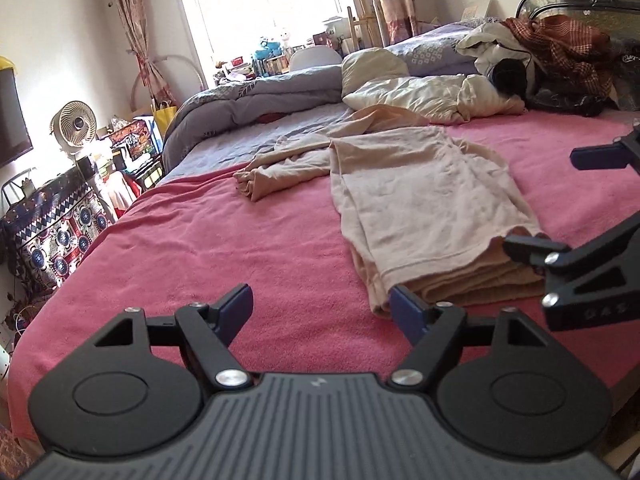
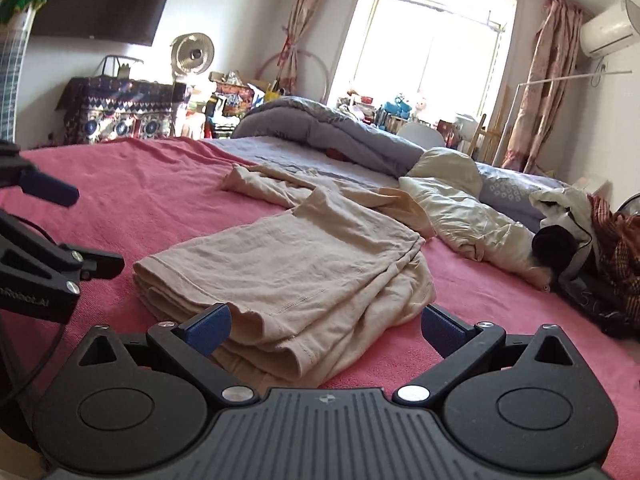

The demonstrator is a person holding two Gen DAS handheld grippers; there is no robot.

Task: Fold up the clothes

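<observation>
A beige garment (image 1: 432, 216) lies partly folded on the pink bedspread (image 1: 224, 248), its near end stacked in layers and a loose part trailing toward the far left. My left gripper (image 1: 322, 306) hovers open over bare pink cloth, just left of the garment's near corner. My right gripper (image 1: 560, 202) enters from the right edge, open, beside the folded stack. In the right wrist view the garment (image 2: 288, 264) spreads in front of my open right gripper (image 2: 326, 328), its near folded edge lying between the fingers without being pinched. The left gripper (image 2: 78, 228) shows at the left edge.
A grey quilt (image 1: 256, 100) is bunched at the far side of the bed. Cream bedding (image 1: 424, 96) and a heap of clothes with a red plaid cloth (image 1: 560, 44) lie by the headboard. A fan (image 1: 74, 124) and a patterned cabinet (image 1: 52, 232) stand left of the bed.
</observation>
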